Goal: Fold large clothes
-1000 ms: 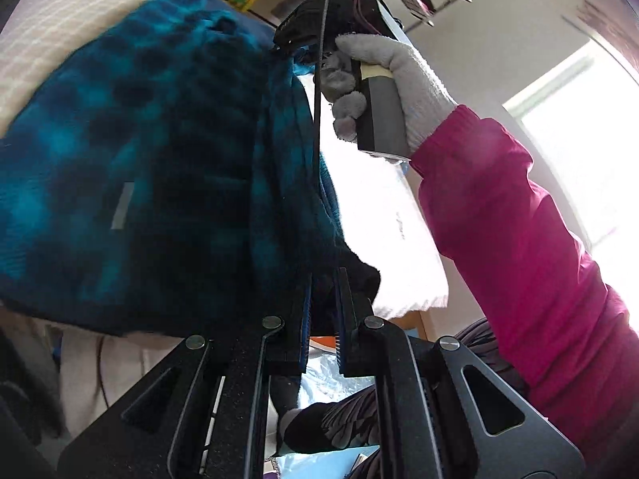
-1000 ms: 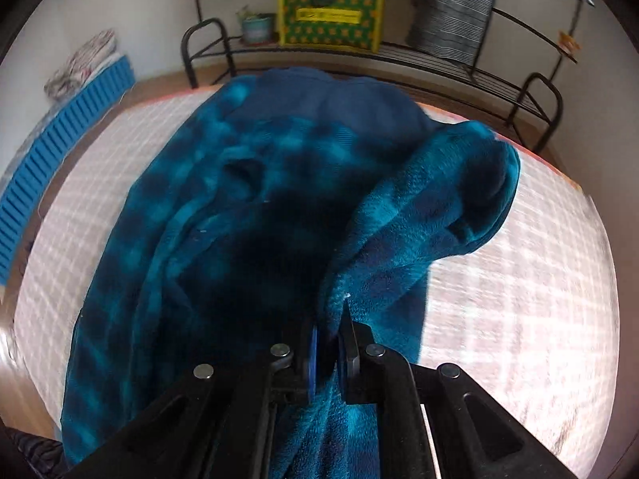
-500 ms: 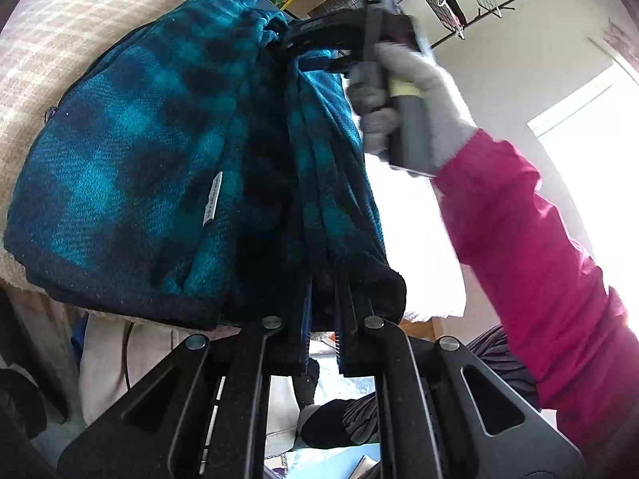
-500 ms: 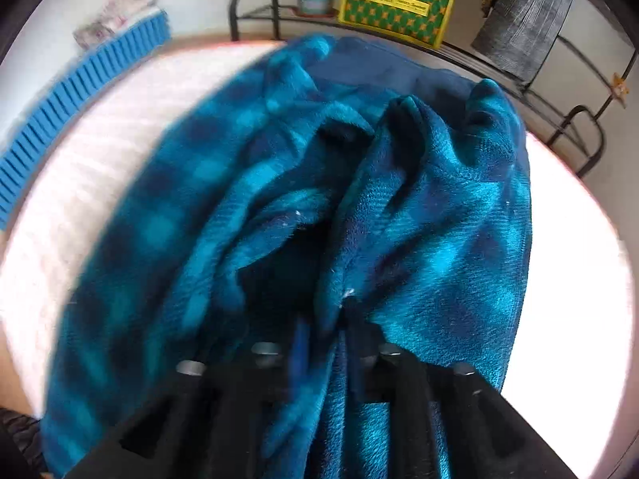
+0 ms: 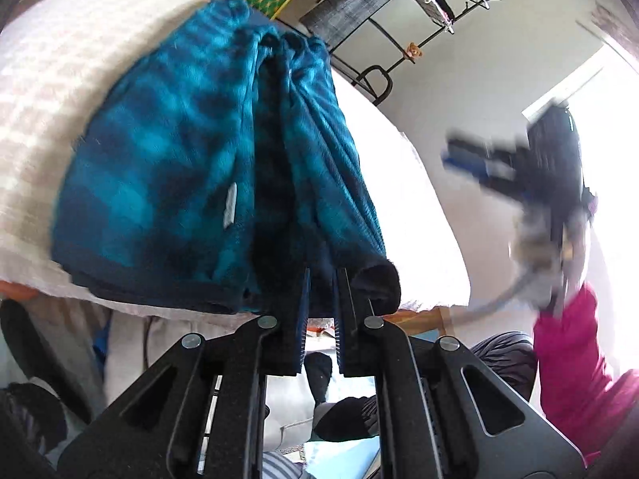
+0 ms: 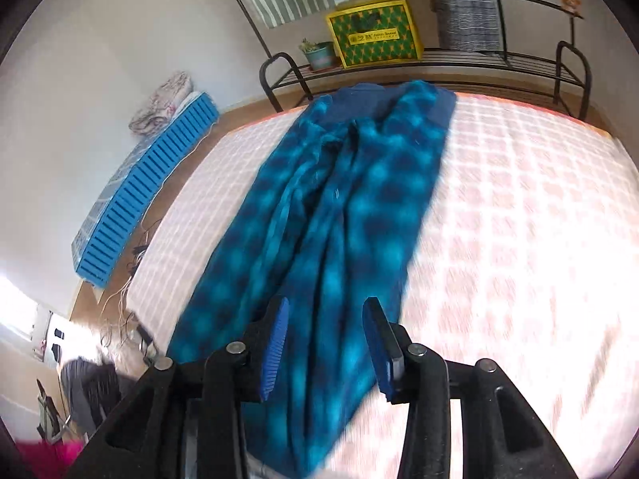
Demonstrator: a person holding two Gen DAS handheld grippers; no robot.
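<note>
Teal plaid fleece point(image 6: 339, 215) lies lengthwise on the bed point(image 6: 519, 219), its near hem at the edge. Left hand-held gripper point(image 5: 320, 279) pinches that hem. Right hand-held gripper point(image 6: 325, 319) is opening, raised above the fleece, nothing between its jaws.

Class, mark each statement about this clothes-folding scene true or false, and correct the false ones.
1. The left claw is shut on the blue plaid garment. True.
2. The right claw grips the garment. False: its jaws are opening, with nothing pinched between them.
3. The garment lies on a checked bed cover. True.
4. The garment is red. False: it is teal and dark blue plaid.
5. A yellow and green box sits on the black rack. True.
</note>
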